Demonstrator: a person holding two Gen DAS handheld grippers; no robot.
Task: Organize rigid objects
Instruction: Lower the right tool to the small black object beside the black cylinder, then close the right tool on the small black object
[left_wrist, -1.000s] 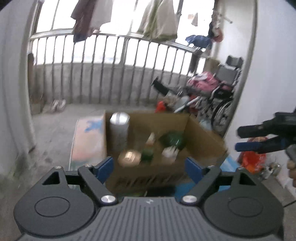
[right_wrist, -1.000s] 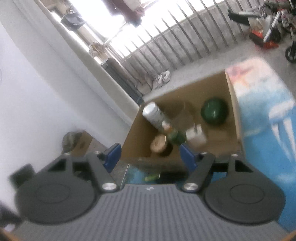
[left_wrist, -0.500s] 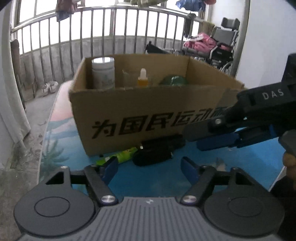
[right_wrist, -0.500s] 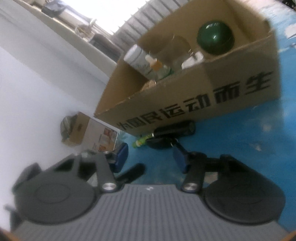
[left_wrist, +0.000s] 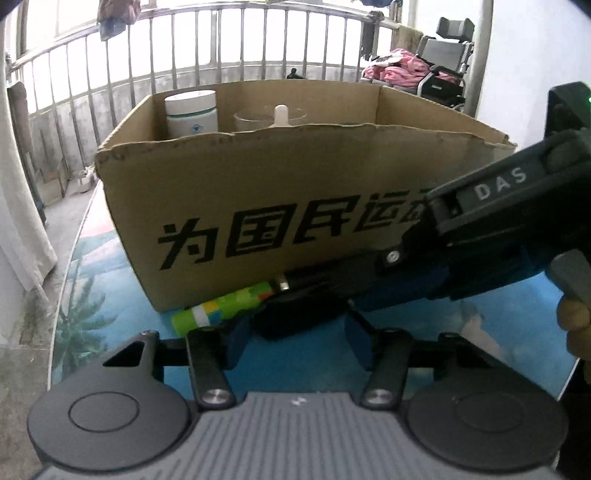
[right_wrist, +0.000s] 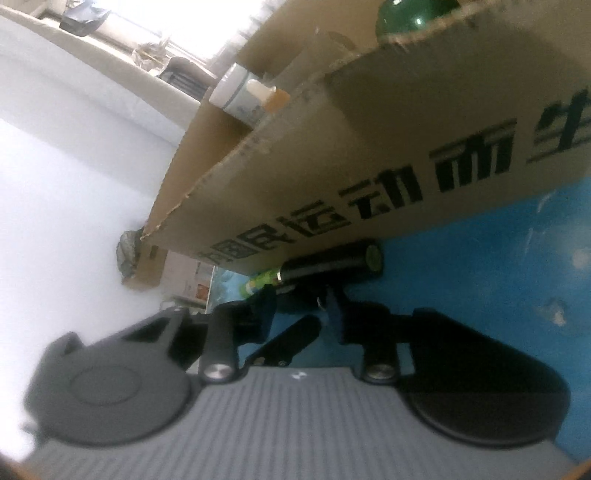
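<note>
Black cylinder (right_wrist: 328, 264) is lying at the foot of the cardboard box (left_wrist: 258, 206), centre frame, beside a green patterned tube (left_wrist: 221, 310). Right gripper (right_wrist: 299, 314) is reaching low toward it, fingers spread apart with nothing between them. Left gripper (left_wrist: 291, 343) is sitting lower centre, fingers wide apart around a dark object (left_wrist: 299, 317) on the blue tabletop (left_wrist: 480, 325). Inside the box, upper frame, 1 white jar (left_wrist: 190, 114) is standing.
</note>
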